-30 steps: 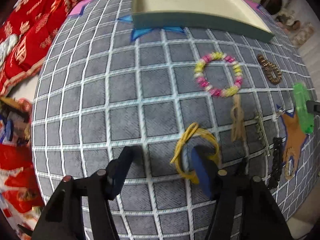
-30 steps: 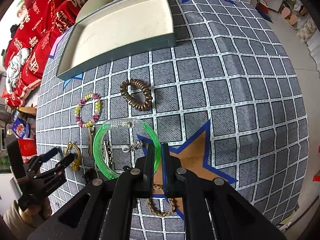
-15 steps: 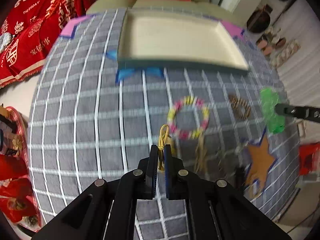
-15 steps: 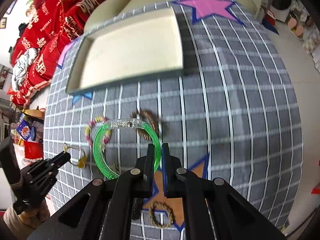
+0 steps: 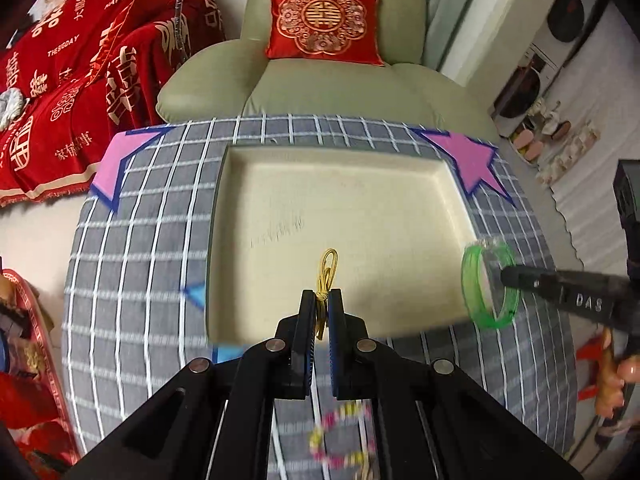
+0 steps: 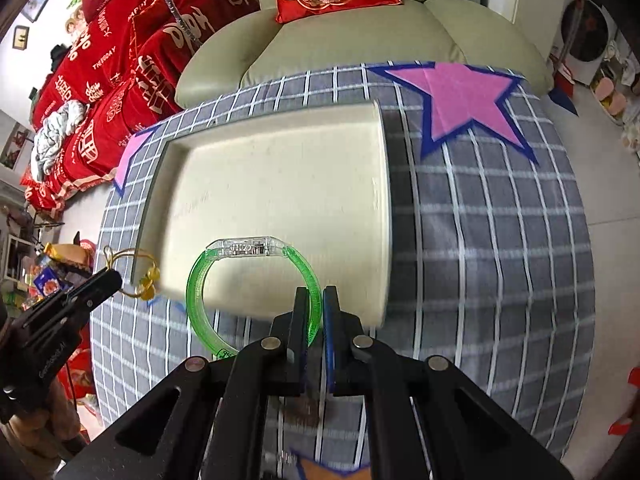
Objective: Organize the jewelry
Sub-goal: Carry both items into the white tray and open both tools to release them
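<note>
Green bangle (image 6: 256,276) and gold cord (image 5: 327,272), each clamped in closed jaws, hang over the cream tray (image 5: 280,168) beside a beaded bracelet (image 5: 340,436).

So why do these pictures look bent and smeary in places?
Both views are fisheye, so the checked tablecloth bulges like a dome. Left wrist view: the beaded bracelet near the bottom is smeared by motion blur, while the yellow bracelet in the left gripper stays sharp. Right wrist view: the tray edges are streaked, but the green bangle is crisp.

Bright indoor light, motion blur, fisheye-warped edges
</note>
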A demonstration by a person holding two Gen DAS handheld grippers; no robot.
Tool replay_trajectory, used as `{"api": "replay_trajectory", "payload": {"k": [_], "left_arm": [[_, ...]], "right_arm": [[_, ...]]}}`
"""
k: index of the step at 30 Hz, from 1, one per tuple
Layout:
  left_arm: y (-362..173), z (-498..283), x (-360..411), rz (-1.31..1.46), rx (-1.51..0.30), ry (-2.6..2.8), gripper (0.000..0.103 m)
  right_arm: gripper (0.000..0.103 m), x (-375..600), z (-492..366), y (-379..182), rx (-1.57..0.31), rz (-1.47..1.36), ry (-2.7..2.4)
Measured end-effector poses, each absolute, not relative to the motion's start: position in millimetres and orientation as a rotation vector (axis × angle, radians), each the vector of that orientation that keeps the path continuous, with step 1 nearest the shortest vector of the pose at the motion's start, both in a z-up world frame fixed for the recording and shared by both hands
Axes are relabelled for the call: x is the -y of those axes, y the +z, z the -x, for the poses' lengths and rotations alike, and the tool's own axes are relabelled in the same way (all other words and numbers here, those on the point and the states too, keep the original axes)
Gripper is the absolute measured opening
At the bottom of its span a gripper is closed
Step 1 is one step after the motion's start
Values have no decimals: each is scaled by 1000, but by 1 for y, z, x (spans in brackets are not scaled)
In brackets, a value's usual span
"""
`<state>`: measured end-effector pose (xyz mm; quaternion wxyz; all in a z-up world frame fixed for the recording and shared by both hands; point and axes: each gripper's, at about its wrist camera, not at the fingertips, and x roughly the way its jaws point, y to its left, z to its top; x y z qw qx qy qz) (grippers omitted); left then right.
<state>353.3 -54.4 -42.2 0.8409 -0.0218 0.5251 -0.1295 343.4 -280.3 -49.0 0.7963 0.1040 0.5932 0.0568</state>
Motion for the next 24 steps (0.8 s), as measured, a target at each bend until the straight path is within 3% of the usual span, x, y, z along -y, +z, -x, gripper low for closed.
{"api": "replay_trajectory", "payload": {"k": [14, 24], "left_arm": [[-121, -429, 64, 23, -1202, -119, 14], [-128, -424, 84, -134, -1192, -79, 14]], "right_arm": [[7, 269, -426, -113, -1328, -183, 86], [8, 261, -428, -124, -1336, -124, 72]]}}
